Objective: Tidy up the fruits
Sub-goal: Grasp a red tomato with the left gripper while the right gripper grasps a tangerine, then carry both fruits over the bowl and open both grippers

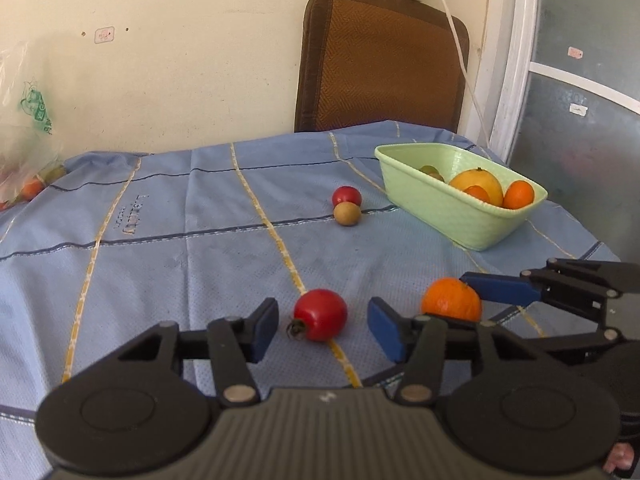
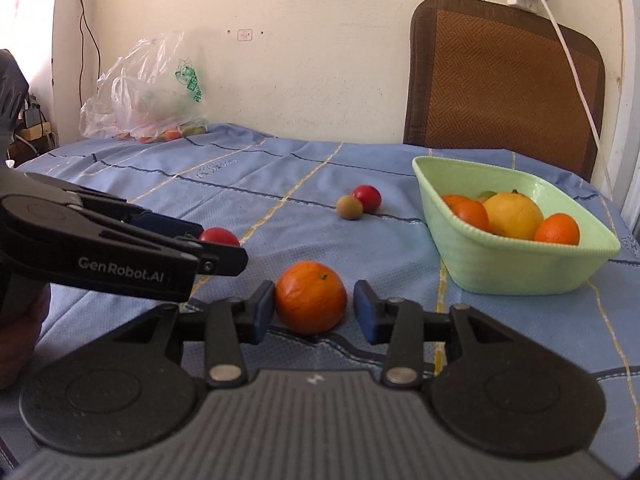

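Two grippers at work over a blue tablecloth (image 1: 160,248), each lined up on one loose fruit.

We see the left gripper (image 1: 322,330) spread wide, its blue pads on either side of a red fruit (image 1: 320,314) with a small dark calyx; neither pad touches it. The right gripper (image 2: 314,306) is likewise released around an orange (image 2: 310,298): its left pad appears to touch the peel or sit just beside it, while the right pad stands apart. Both fruits rest on the cloth, near the green basket (image 2: 520,276), which already holds a large yellow fruit (image 2: 512,216) and several small oranges. Farther back, a second red fruit (image 1: 346,197) and a small brown fruit (image 1: 347,214) lie touching each other. A plastic bag (image 2: 148,92) with more fruit sits at the far edge.

We judge the orange to be light and firm, with a dimpled peel that gives the pads good grip; it should be taken across its widest girth, with pressure kept moderate. The red fruit looks smooth and glossy, so likelier to slip or roll; we would close on its middle, clear of the calyx, and squeeze gently to avoid bruising. Both being round, an off-centre grasp may squirt them out.
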A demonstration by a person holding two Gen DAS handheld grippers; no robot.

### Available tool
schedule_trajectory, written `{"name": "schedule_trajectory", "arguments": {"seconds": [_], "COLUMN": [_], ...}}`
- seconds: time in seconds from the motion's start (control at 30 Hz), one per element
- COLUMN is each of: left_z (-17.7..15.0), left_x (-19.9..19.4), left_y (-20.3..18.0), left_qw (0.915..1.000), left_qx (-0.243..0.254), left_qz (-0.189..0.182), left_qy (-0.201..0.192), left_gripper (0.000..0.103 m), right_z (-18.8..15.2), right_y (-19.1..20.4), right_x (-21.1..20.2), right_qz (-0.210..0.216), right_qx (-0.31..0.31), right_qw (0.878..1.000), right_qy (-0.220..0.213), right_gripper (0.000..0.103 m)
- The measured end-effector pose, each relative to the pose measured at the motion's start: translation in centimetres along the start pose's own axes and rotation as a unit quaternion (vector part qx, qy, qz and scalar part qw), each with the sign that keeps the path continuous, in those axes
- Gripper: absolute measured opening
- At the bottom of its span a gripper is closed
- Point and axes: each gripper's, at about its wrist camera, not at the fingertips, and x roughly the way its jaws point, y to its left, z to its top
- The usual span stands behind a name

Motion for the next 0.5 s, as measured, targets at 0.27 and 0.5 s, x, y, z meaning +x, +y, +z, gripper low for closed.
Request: {"name": "schedule_trajectory", "arguments": {"seconds": [0.27,0.5], "left_z": [-0.1,3.6], "left_x": [0.4,0.5], "left_y": [-0.5,-2.7], "left_qw": [0.9999,0.9981], "left_qx": [0.011,0.008], "left_qz": [0.007,-0.060], "left_qy": [0.009,-0.014], "left_gripper": [0.030,0.030], "right_z": [-0.5,-0.1], "right_y": [-0.1,-2.1], "right_x": [-0.7,-2.4], "right_qz": [0.015,-0.007], "right_qx": [0.001,0.040], "right_qw": [1.000,0.997], "right_qy": [-0.002,-0.059], "right_gripper": [0.041,0.040]}}
